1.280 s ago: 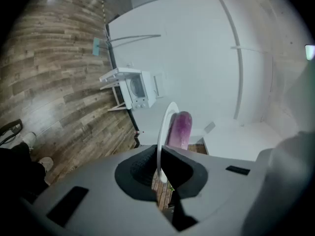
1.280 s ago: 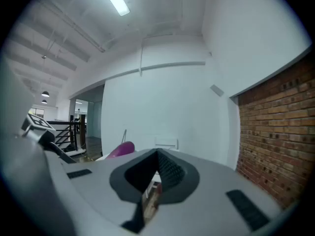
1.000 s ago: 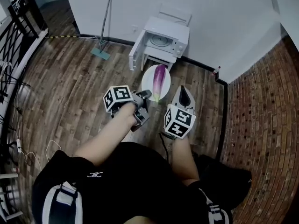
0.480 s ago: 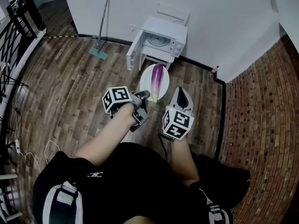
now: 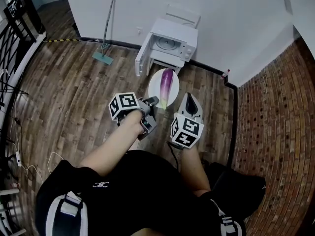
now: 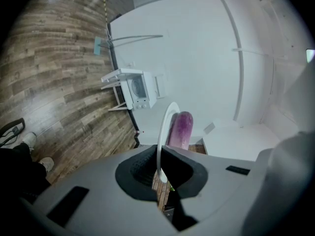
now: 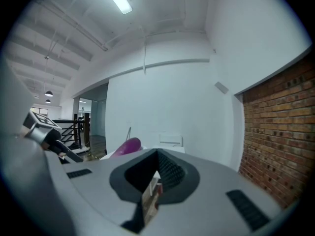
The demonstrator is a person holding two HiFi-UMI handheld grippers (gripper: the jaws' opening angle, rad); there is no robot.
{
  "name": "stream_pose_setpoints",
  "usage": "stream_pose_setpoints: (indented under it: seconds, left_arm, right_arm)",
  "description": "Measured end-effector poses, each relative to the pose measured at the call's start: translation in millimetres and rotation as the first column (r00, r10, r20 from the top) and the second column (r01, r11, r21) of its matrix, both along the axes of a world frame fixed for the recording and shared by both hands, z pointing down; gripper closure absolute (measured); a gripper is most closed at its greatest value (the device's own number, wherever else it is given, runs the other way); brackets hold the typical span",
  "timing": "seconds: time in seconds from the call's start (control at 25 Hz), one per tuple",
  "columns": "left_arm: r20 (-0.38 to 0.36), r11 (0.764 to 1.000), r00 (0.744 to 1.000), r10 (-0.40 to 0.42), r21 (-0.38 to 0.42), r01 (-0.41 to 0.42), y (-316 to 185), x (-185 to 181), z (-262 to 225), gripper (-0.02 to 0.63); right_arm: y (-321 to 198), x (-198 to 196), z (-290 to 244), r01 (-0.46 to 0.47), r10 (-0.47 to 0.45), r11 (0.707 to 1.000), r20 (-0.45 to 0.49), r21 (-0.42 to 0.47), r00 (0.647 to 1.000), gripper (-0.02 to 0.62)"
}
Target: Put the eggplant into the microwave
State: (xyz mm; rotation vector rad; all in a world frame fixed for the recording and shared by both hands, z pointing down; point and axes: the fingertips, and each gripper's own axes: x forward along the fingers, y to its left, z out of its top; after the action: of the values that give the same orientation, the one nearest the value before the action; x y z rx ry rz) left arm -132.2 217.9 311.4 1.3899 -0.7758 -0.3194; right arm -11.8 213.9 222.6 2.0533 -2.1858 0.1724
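A purple eggplant (image 5: pixel 166 82) lies on a white plate (image 5: pixel 155 86) that is held up in the air. My left gripper (image 5: pixel 153 101) is shut on the plate's near rim. In the left gripper view the rim (image 6: pixel 164 127) runs between the jaws, with the eggplant (image 6: pixel 180 129) just beyond. A white microwave (image 5: pixel 173 40) stands on a small white table ahead, its door (image 5: pixel 142 58) swung open to the left. My right gripper (image 5: pixel 192 98) hovers right of the plate, shut and with nothing in it. In the right gripper view the eggplant (image 7: pixel 126 145) shows at the left.
A mop (image 5: pixel 106 45) leans on the white wall left of the microwave. A black railing (image 5: pixel 15 28) and cables run along the far left. A brick wall (image 5: pixel 275 122) closes the right side, and a small bottle (image 5: pixel 226 74) stands at its foot.
My right gripper has shifted slightly beside the plate. The left gripper keeps its grip on the plate, and the eggplant has not moved on it.
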Motion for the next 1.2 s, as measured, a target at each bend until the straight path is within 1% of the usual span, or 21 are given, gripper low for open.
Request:
stream_pose_setpoints:
  seconds: [0.2,0.36,0.52,0.84,1.2]
  left_arm:
    - [-0.004,0.999,0.999,0.035,0.013,-0.035,-6.6,-22.2,1.0,0.589]
    - [-0.002,0.998,0.998,0.064,0.014,-0.064,-9.7,-38.8,4.6,0.589]
    - [0.005,0.998,0.998,0.062,0.013,-0.062,-12.8,-49.3,9.1,0.589]
    - [-0.005,0.998,0.998,0.061,0.001,-0.061,-23.7,-46.5,18.3,0.589]
    - [-0.003,0.999,0.999,0.037,0.011,-0.037,-77.4,-21.5,16.7,0.589]
  right_arm:
    - [0.5,-23.8,0.0,-0.033,0.033,0.999,-0.015,0.008,0.999,0.588]
    - [4.0,-37.9,2.1,-0.069,0.069,0.998,-0.003,0.013,0.998,0.588]
    - [4.8,-41.3,4.5,-0.091,0.091,0.996,0.005,0.008,0.996,0.588]
    - [-11.3,-33.5,9.4,-0.105,0.105,0.994,-0.007,0.019,0.994,0.588]
    - [-73.2,-6.5,4.6,-0.068,0.068,0.997,0.007,0.034,0.998,0.588]
